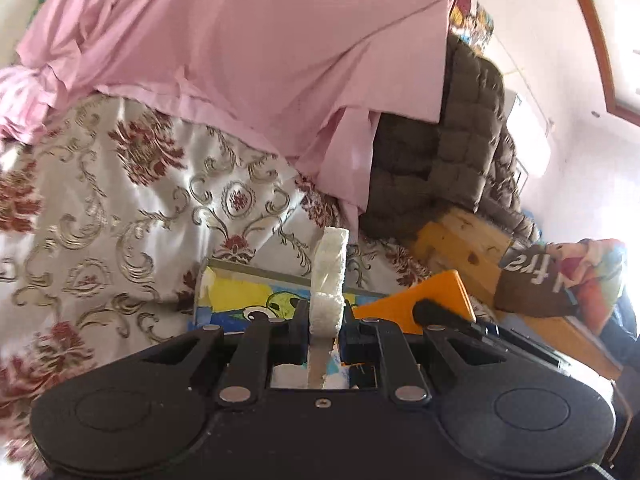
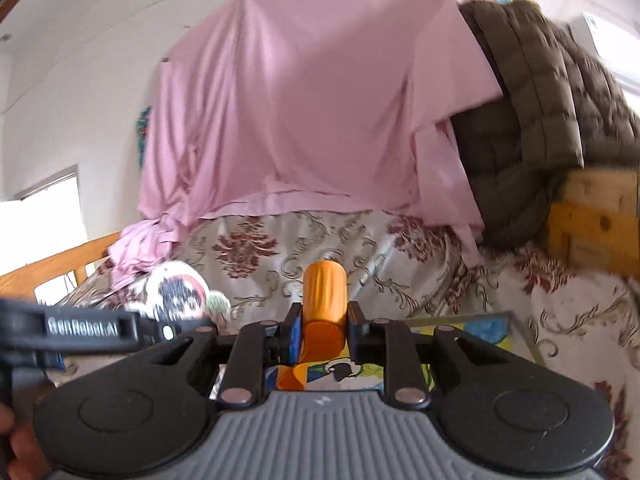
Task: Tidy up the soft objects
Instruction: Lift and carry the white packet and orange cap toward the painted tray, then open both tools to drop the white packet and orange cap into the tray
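Now the left gripper (image 1: 325,322) is clenched on a white foam piece (image 1: 330,268) that stands up between its fingers, above the bed (image 1: 120,208) with its floral cover. Likewise the right gripper (image 2: 322,328) grips an orange roll (image 2: 325,300), perhaps foam, over a cartoon-printed mat (image 2: 480,332) near the bed's right edge, with a pink sheet (image 2: 300,120) draped behind.

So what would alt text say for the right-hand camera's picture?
A black right gripper clamps a rolled orange sheet above a floral bedspread; a pink cloth hangs behind.
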`<state>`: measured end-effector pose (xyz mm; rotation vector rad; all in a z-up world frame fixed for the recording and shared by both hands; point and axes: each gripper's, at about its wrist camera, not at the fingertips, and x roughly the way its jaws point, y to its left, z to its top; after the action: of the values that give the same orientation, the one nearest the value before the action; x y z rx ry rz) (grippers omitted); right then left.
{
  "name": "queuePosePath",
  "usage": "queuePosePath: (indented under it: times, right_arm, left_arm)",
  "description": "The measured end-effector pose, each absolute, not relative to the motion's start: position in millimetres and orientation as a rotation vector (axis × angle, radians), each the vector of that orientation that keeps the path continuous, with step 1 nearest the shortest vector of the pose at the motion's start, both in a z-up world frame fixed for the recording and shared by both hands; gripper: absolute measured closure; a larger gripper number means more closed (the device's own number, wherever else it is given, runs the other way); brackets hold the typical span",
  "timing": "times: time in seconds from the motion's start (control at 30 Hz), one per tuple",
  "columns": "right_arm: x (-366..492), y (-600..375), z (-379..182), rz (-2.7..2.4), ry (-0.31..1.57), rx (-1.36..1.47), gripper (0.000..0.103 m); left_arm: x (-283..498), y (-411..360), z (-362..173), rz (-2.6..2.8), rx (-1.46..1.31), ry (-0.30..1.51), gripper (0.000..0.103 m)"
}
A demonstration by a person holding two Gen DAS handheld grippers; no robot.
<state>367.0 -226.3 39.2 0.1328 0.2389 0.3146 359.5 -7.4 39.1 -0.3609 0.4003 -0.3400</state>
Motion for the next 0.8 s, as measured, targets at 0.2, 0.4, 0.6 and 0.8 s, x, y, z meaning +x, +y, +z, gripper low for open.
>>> queuePosePath:
  times: [0.2,0.4,0.6,0.8]
  right_arm:
    - [414,-247,21,0.272,0.363,0.277,0.079]
    - [441,-262,2,0.210,0.446,0.336,0.079]
    - [449,-265,-9,0.187,0.513,0.328,0.076]
    - [450,-260,-15,0.144,0.559,0.284,0.071]
  left_arm:
    - [417,-20,16,-0.376,-0.393,0.484,0.089]
    - [450,-26,-9,-0.365,-0.522,0.580,0.089]
    - [465,-22,-31,-0.328,-0.597,0.666,0.088]
    - [469,-16,-45,-0.275,-0.622,0.730,0.089]
